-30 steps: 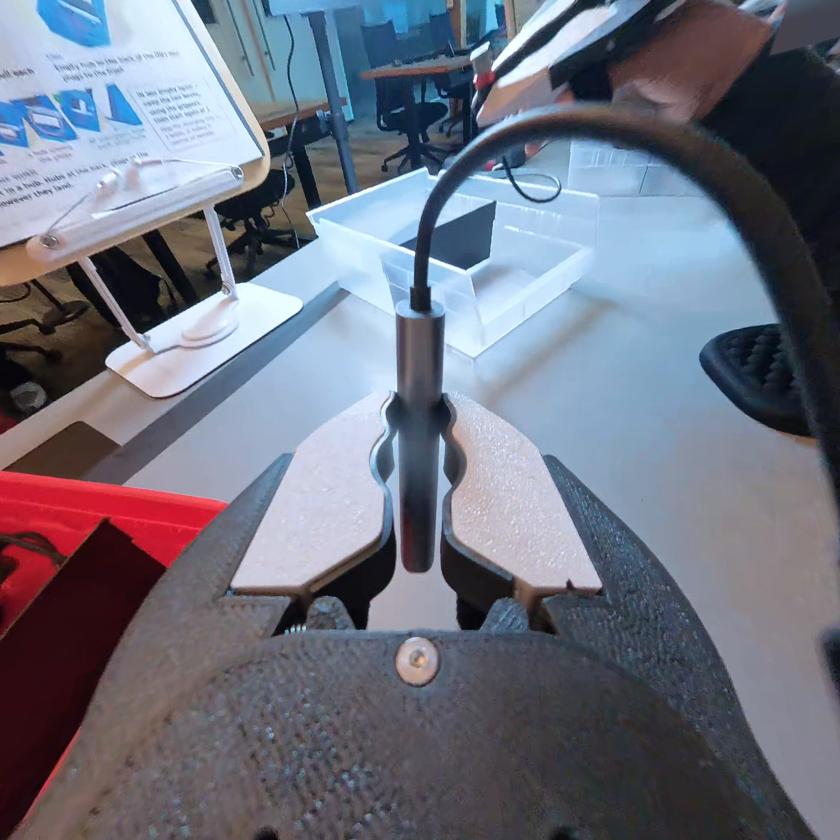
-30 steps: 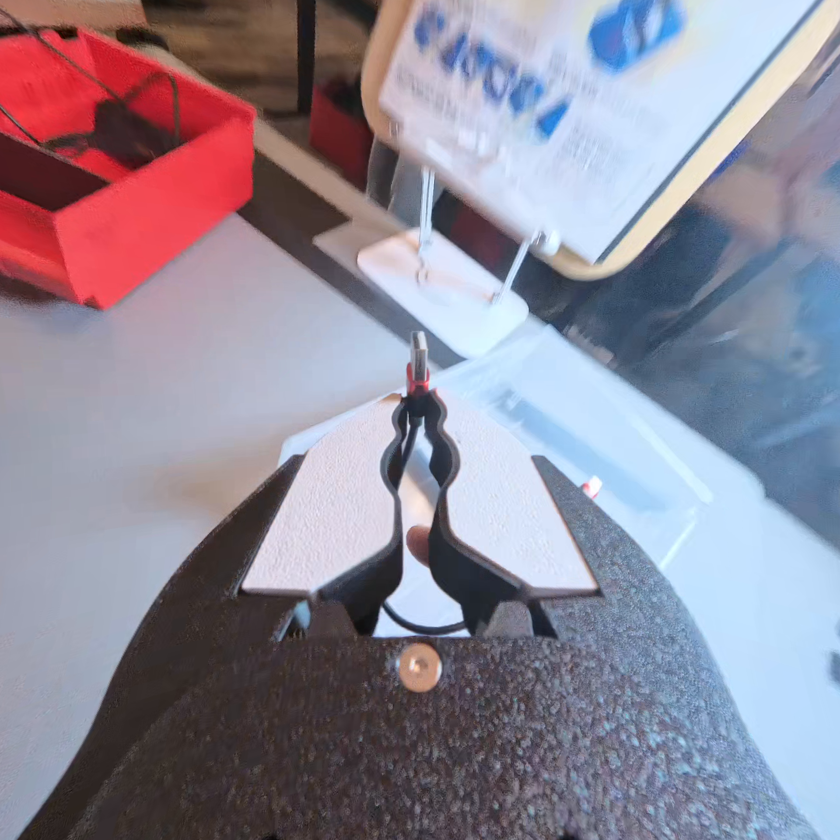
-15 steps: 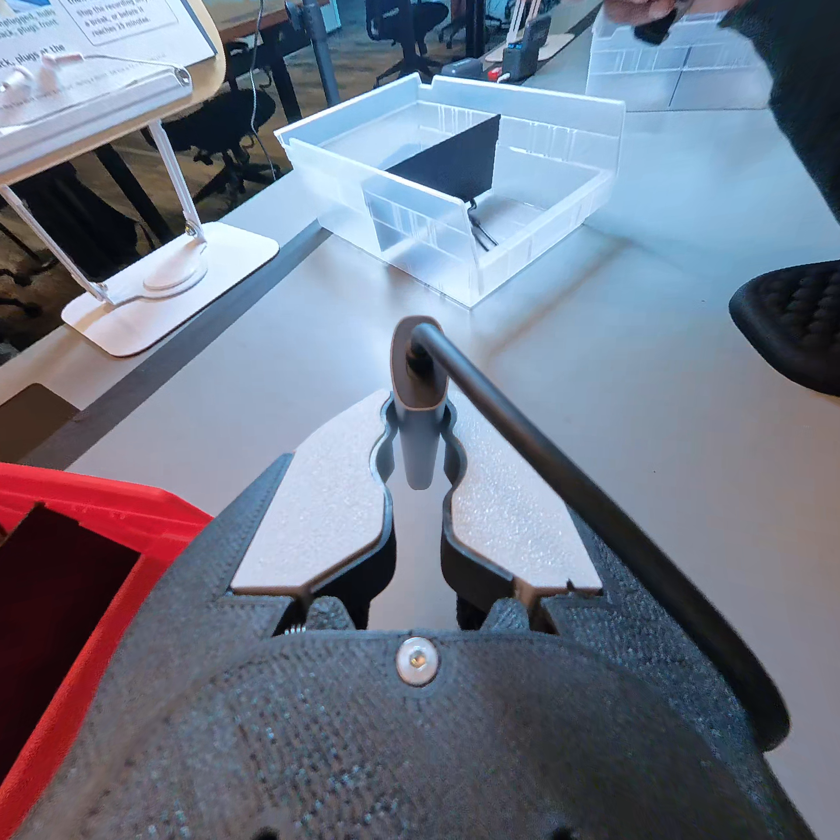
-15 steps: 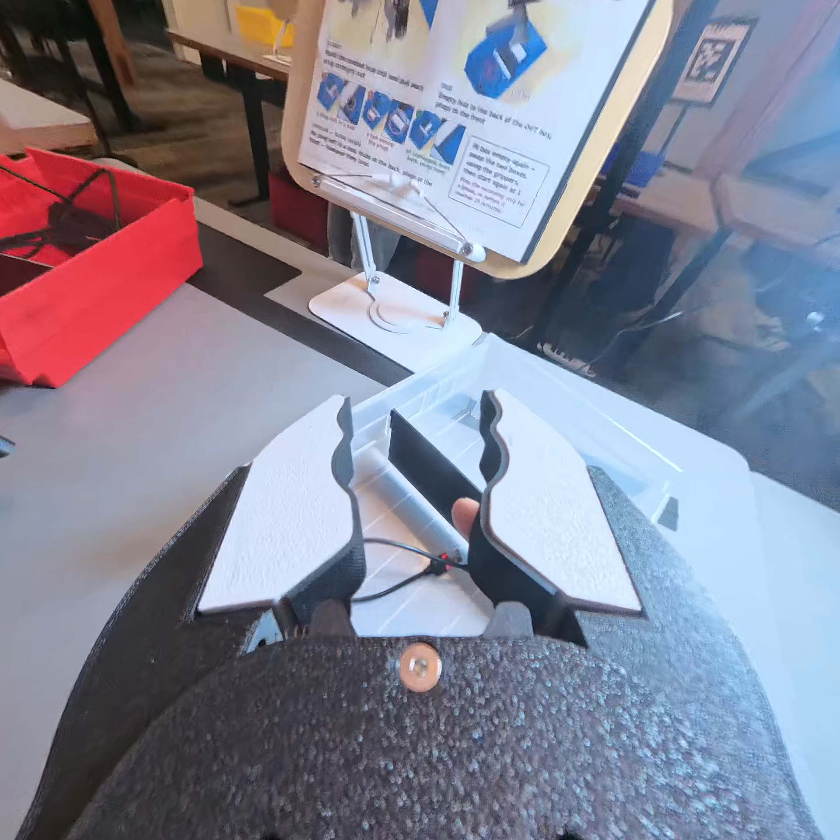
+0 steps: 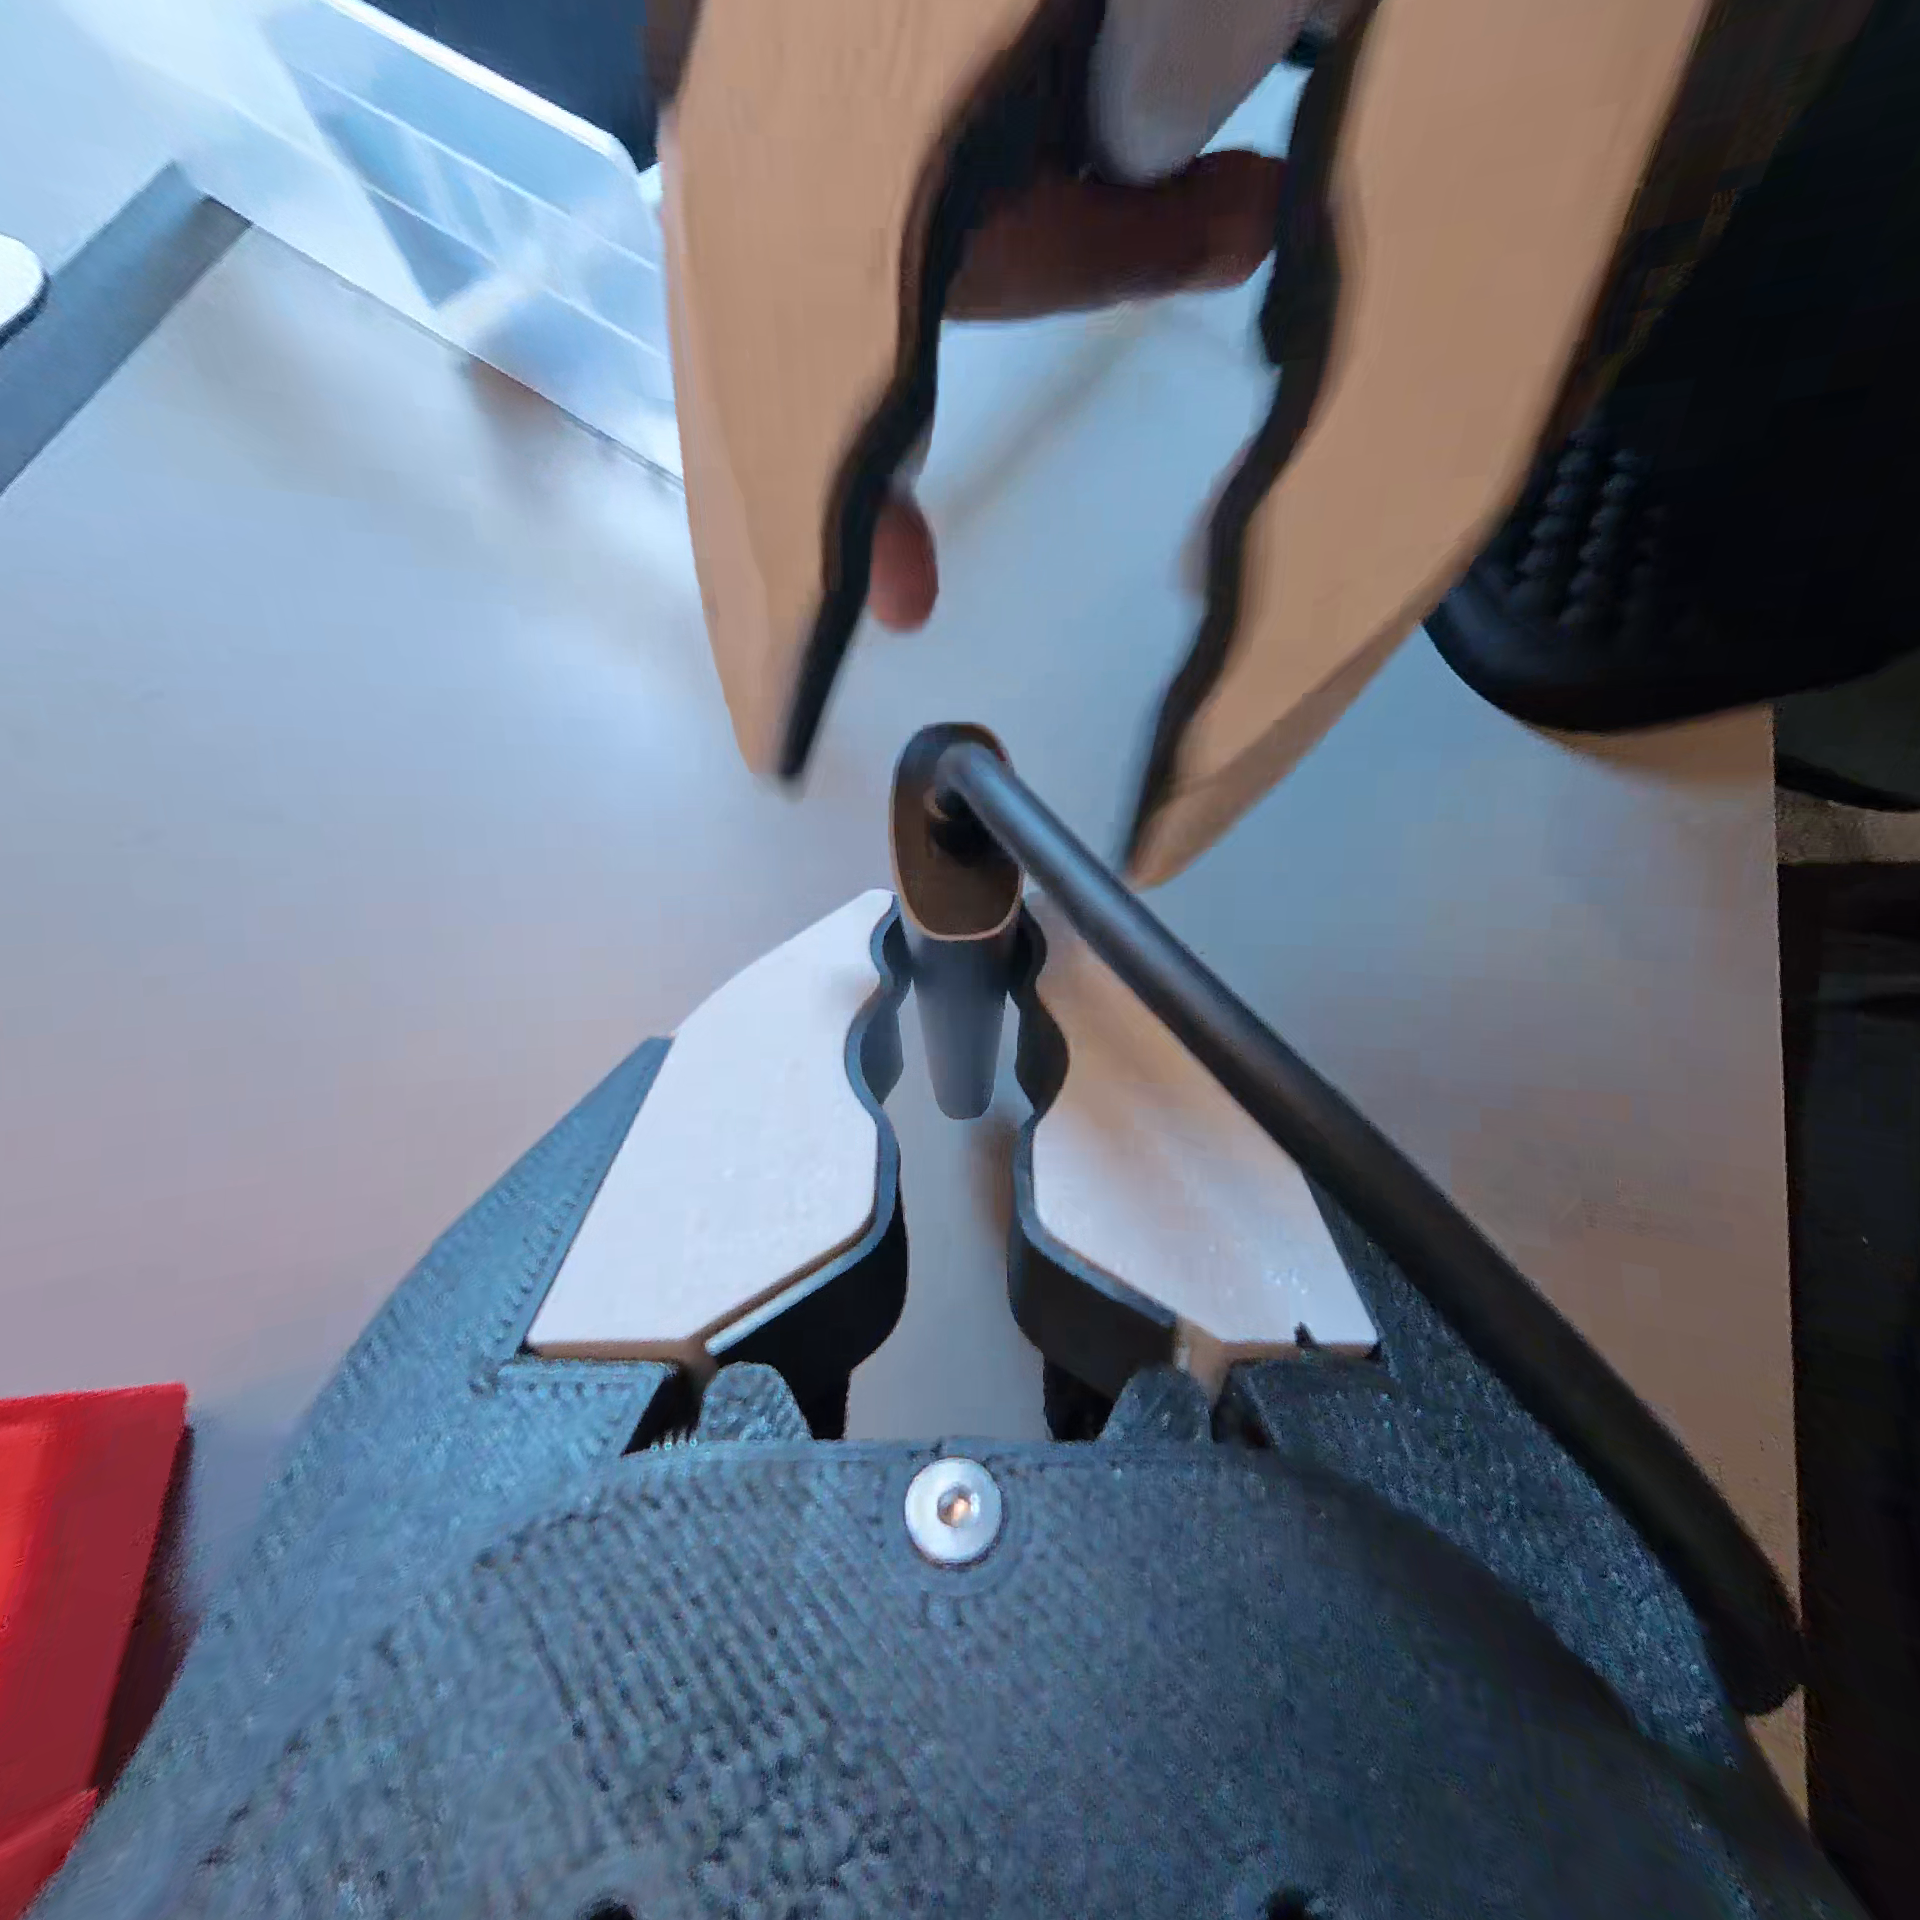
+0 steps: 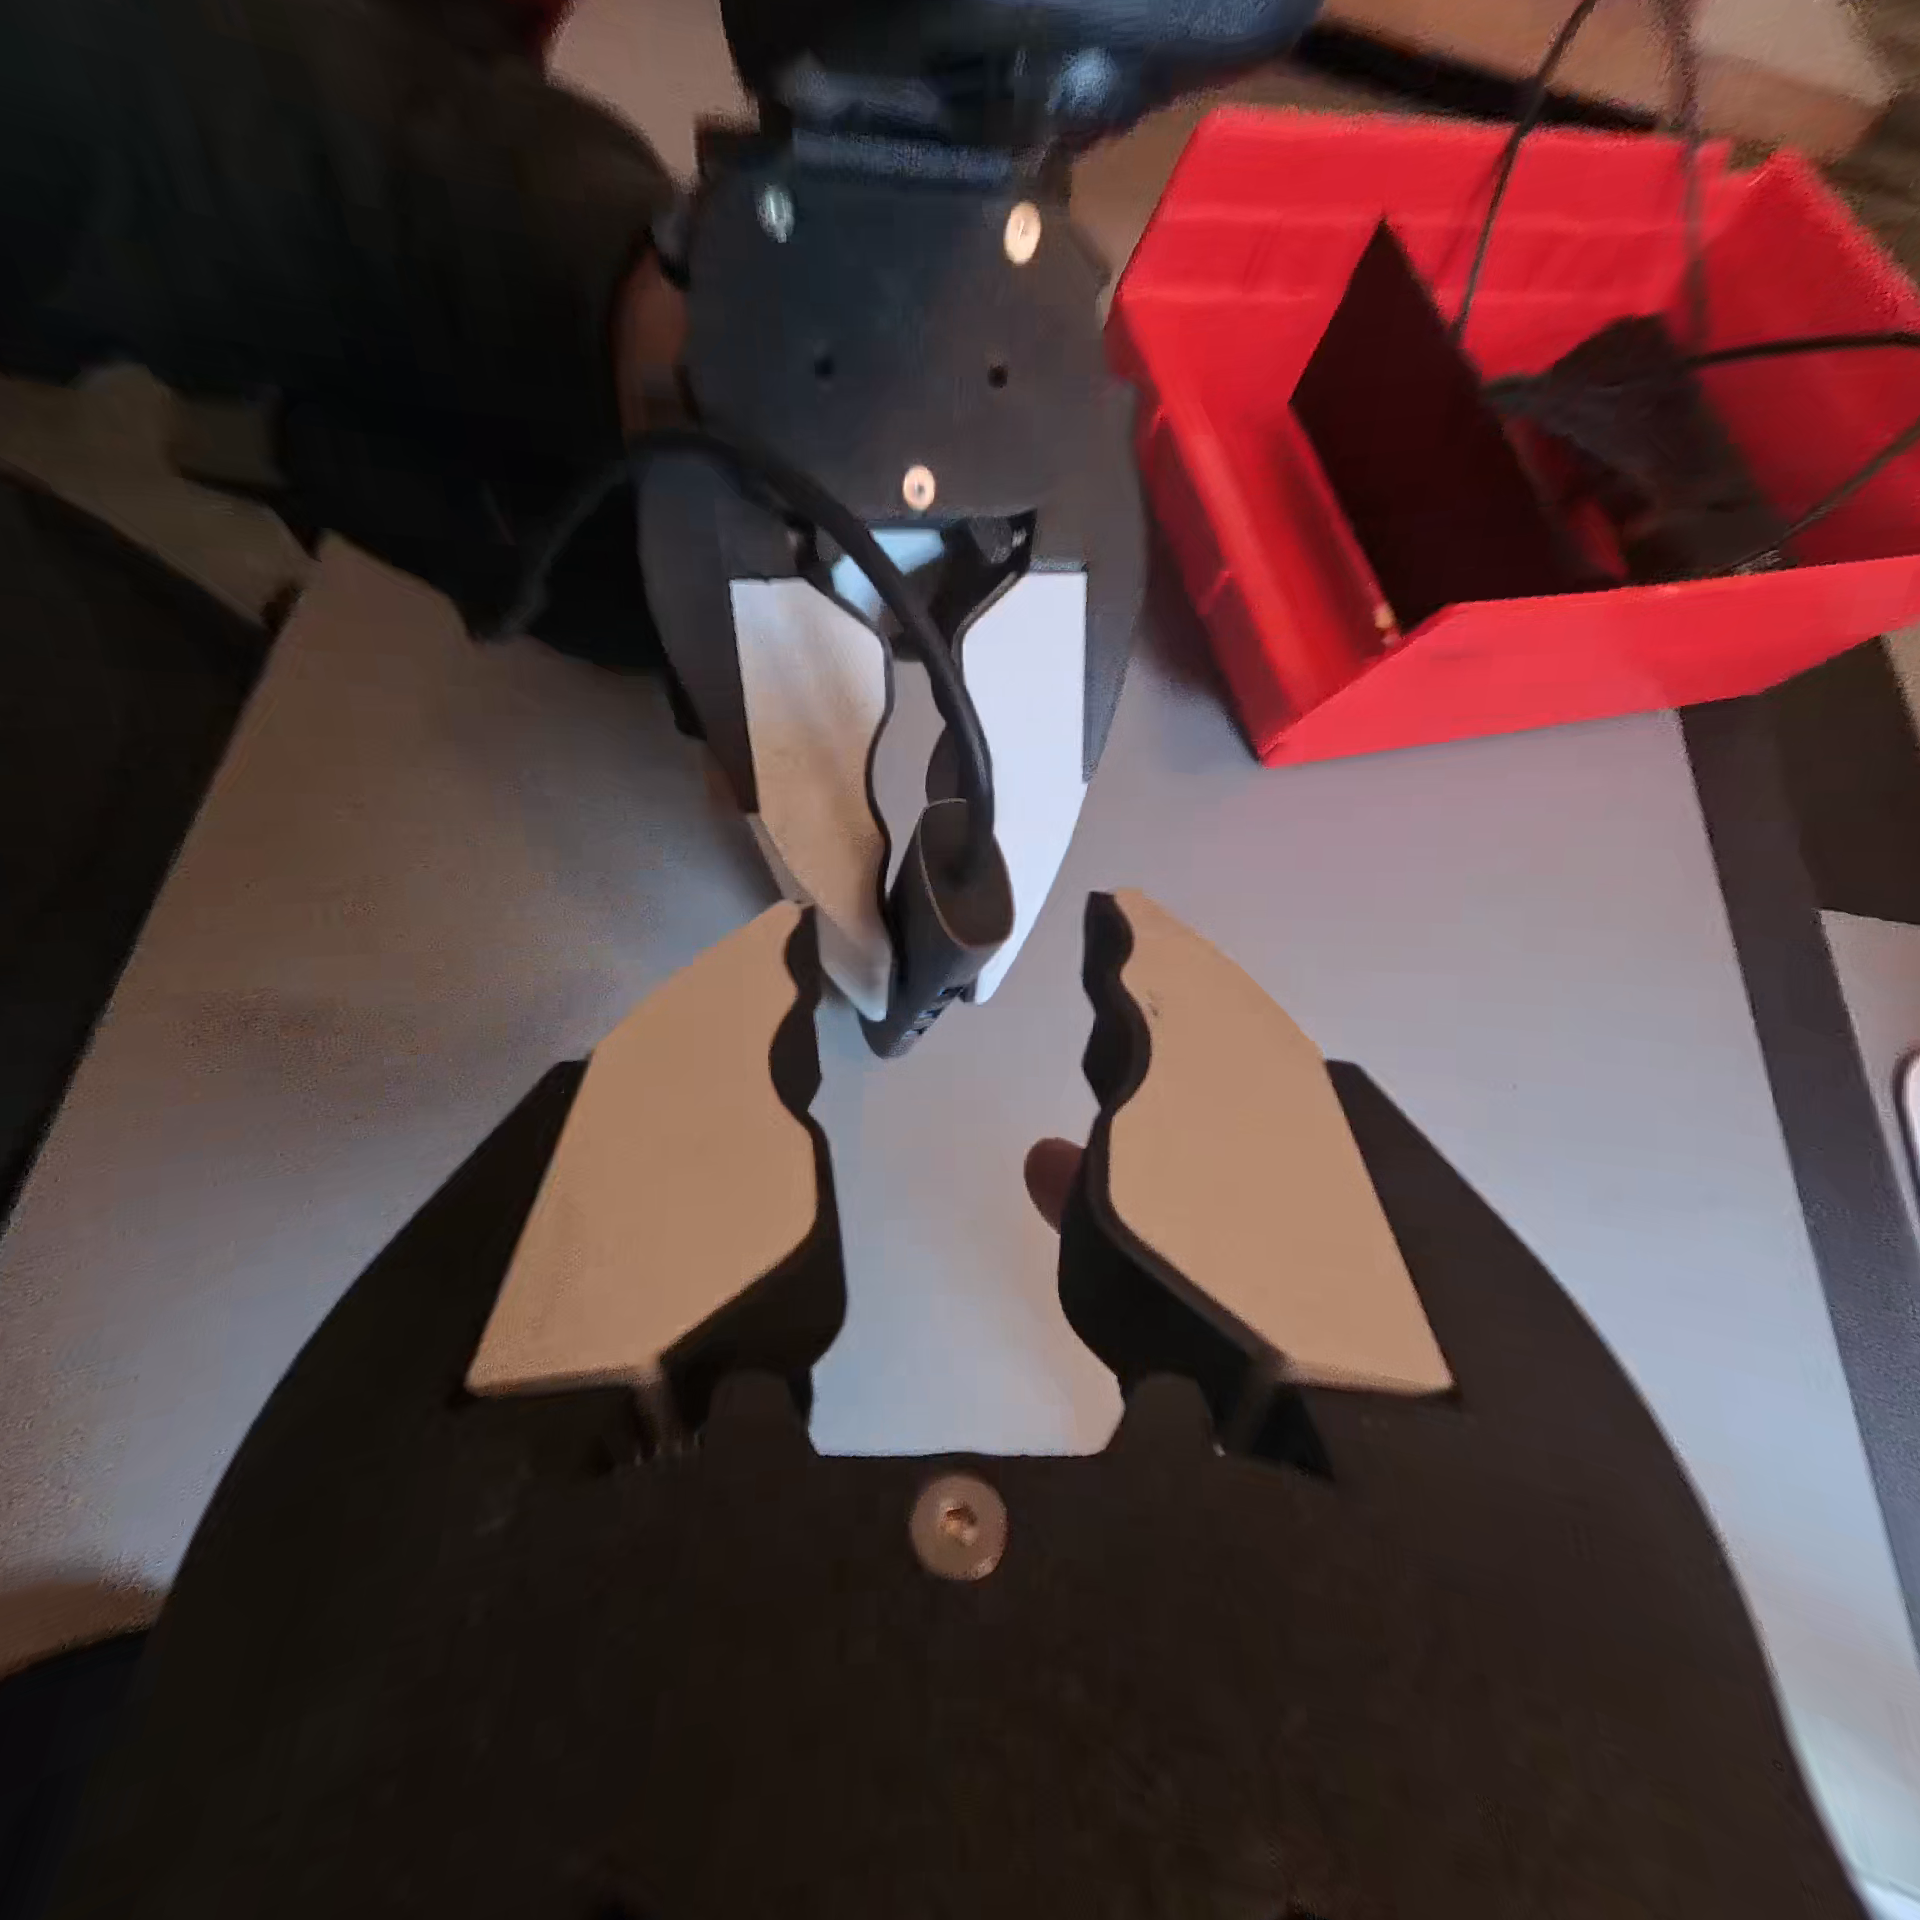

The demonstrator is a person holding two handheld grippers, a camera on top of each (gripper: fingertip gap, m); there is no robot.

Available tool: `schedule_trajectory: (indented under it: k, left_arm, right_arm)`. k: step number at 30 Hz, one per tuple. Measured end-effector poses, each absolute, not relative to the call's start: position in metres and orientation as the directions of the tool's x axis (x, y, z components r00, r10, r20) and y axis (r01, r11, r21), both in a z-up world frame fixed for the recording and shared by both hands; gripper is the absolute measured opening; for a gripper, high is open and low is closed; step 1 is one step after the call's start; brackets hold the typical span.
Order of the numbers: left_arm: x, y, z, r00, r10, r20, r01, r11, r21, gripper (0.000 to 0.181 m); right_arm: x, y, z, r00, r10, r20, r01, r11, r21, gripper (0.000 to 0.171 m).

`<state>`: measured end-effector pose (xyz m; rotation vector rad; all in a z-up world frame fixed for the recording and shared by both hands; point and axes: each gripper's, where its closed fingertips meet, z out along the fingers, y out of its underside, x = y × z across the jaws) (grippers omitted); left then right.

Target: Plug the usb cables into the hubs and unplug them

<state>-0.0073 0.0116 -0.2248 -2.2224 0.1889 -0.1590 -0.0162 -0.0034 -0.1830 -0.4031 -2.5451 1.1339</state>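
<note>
Two tools meet: your left tool (image 5: 956, 925) pinches the slim, rigid grey metal hub (image 5: 954, 997); its stiff black cable (image 5: 1299, 1132) tugs. Right tool (image 6: 945, 914) gapes empty, facing it; clamp the hub's flat sides.

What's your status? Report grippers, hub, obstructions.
Left gripper shut on grey hub. Right gripper open, empty, facing the hub. Hub's black cable trails back over left gripper. No obstructions between them.

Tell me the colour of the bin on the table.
Red bin; the right wrist view shows it best.
</note>
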Motion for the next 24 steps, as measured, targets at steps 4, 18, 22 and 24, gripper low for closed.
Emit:
schedule_trajectory:
  k: [4,18,22,24]
  left_arm:
    - [-0.010,0.014,-0.213,0.977,-0.211,-0.026,-0.132,-0.509,-0.851,0.022]
    - [-0.106,-0.011,-0.162,0.986,0.166,0.014,0.059,-0.267,-0.962,0.048]
    - [-0.106,-0.011,-0.163,0.985,0.173,-0.009,0.039,-0.272,-0.961,0.046]
    - [-0.106,-0.011,-0.164,0.985,0.172,-0.013,0.035,-0.274,-0.961,0.045]
  right_arm:
    - [-0.012,-0.003,-0.179,-0.918,0.337,0.207,0.079,0.671,-0.738,0.016]
    - [-0.042,0.265,-0.040,0.038,0.873,0.486,0.082,0.482,-0.872,0.015]
    - [-0.058,0.327,-0.075,0.230,0.819,0.526,0.249,0.473,-0.845,0.015]
    - [-0.066,0.346,-0.094,0.266,0.784,0.560,0.327,0.474,-0.818,0.015]
